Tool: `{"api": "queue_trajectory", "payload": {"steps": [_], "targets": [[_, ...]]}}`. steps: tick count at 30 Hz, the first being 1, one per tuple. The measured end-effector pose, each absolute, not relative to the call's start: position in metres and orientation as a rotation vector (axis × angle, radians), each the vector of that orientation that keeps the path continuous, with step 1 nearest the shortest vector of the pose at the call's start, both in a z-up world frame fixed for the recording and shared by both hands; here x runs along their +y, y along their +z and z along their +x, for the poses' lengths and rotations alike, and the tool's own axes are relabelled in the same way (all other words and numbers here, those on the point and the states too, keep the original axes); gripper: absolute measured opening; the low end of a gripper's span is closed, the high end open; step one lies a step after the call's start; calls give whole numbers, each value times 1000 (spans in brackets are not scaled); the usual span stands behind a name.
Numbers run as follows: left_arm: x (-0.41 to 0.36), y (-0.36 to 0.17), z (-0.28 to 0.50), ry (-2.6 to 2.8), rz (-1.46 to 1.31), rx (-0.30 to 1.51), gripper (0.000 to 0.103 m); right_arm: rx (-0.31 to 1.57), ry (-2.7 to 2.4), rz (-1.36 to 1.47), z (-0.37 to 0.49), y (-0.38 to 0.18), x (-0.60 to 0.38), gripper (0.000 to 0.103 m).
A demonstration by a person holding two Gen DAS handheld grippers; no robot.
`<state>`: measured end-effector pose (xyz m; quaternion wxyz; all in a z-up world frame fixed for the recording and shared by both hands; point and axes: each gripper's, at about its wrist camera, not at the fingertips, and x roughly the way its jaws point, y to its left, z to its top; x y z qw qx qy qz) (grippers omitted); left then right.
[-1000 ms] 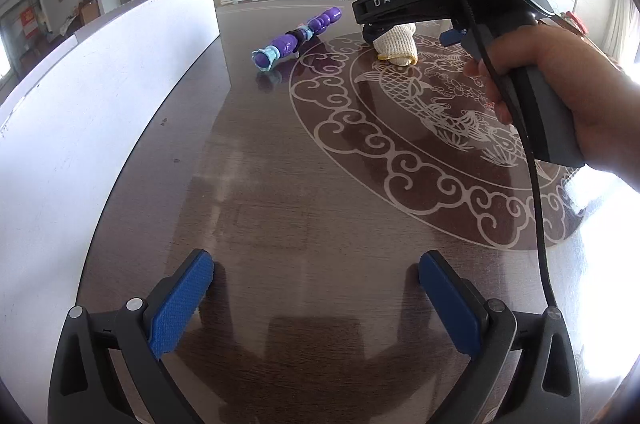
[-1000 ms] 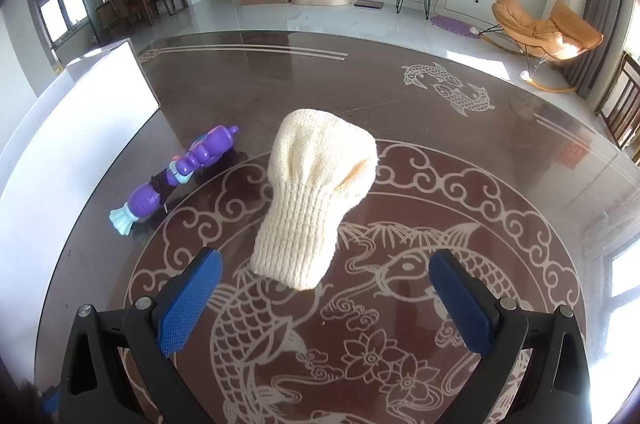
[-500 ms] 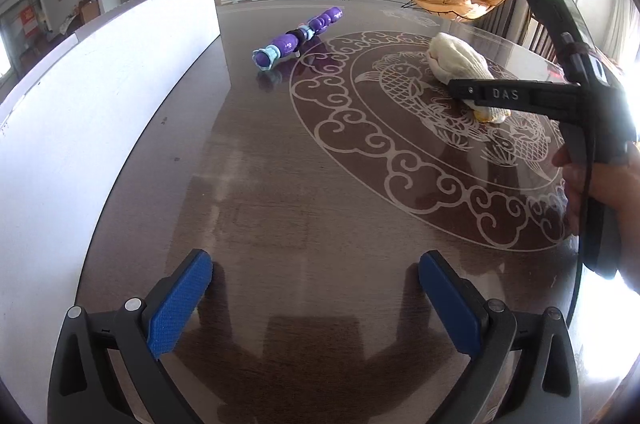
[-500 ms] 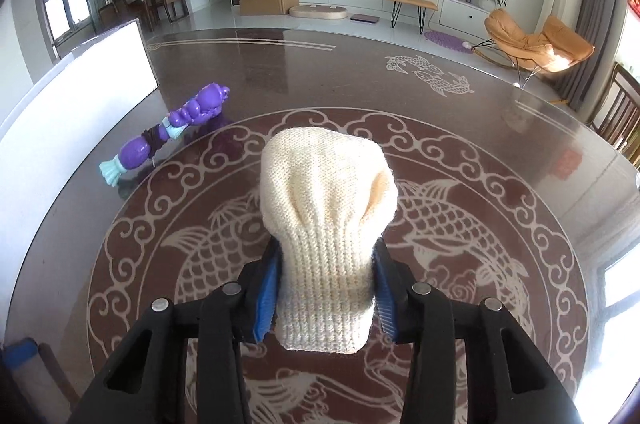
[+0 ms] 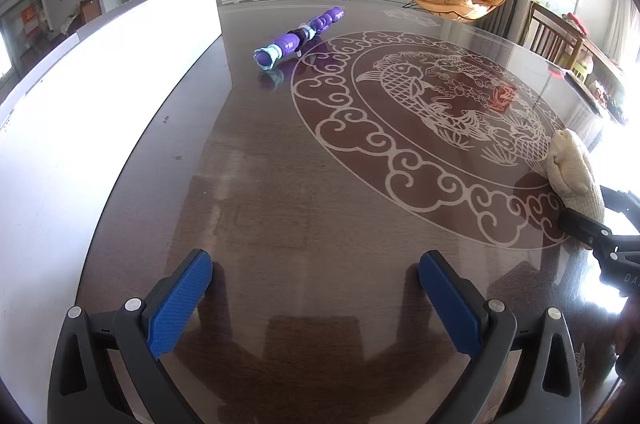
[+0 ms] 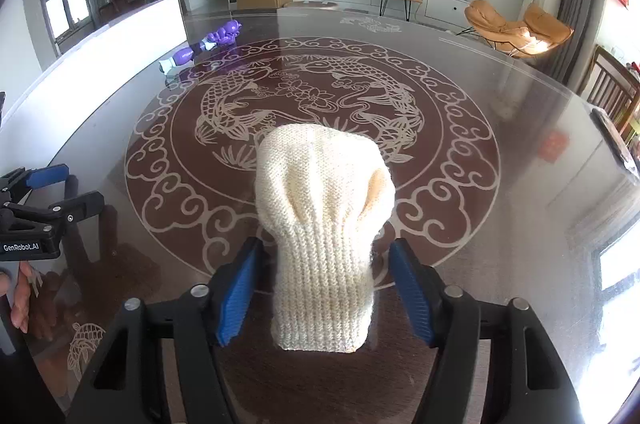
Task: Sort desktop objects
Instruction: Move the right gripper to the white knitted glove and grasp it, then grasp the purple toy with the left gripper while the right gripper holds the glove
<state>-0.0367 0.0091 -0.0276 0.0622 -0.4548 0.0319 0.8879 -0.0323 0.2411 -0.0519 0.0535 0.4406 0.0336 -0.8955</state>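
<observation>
A cream knitted glove (image 6: 324,224) lies on the dark table with the koi pattern (image 6: 460,128), its cuff between the fingers of my right gripper (image 6: 324,292). The jaws are opening, and a gap shows on each side between the blue pads and the knit. In the left wrist view the glove (image 5: 572,172) sits at the far right edge of the picture. My left gripper (image 5: 316,296) hovers open over bare table with nothing between its fingers. A purple toy (image 5: 298,38) lies at the far side of the table.
A tall white board (image 5: 100,96) stands along the table's left side. The left gripper (image 6: 44,192) and a hand holding it show at the left edge of the right wrist view. Chairs and a TV unit stand beyond the table.
The right gripper shut on the glove, carried it to the near right part of the table, and its jaws have now come apart off the knit. The left gripper has stayed still.
</observation>
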Motion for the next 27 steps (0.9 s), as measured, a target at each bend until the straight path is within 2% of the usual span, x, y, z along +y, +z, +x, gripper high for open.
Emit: {"api": "queue_trajectory", "payload": {"steps": [9,14,17,20,24,27], "targets": [[9,-28,-45,2658,-1384,115,103,106,-2681,1364,-36,-52,237,100],[17,-15,-98,2626,-1406,306,103,108,-2673,1367,-36,-52,238,102],[16,7,-139,2644,-1325,286,103,108,-2673,1367,-36,-52,238,102],[20,11,-182,2593,-1366,277,103,108,-2673,1367,-36,-52,238,102],[24,0,-228,2504,-1435,246,103,108,-2673,1367,-36,-51,238,102],[30,-17,-253,2502,-1477,302,103,107,-2673,1367,-36,-51,238,102]]}}
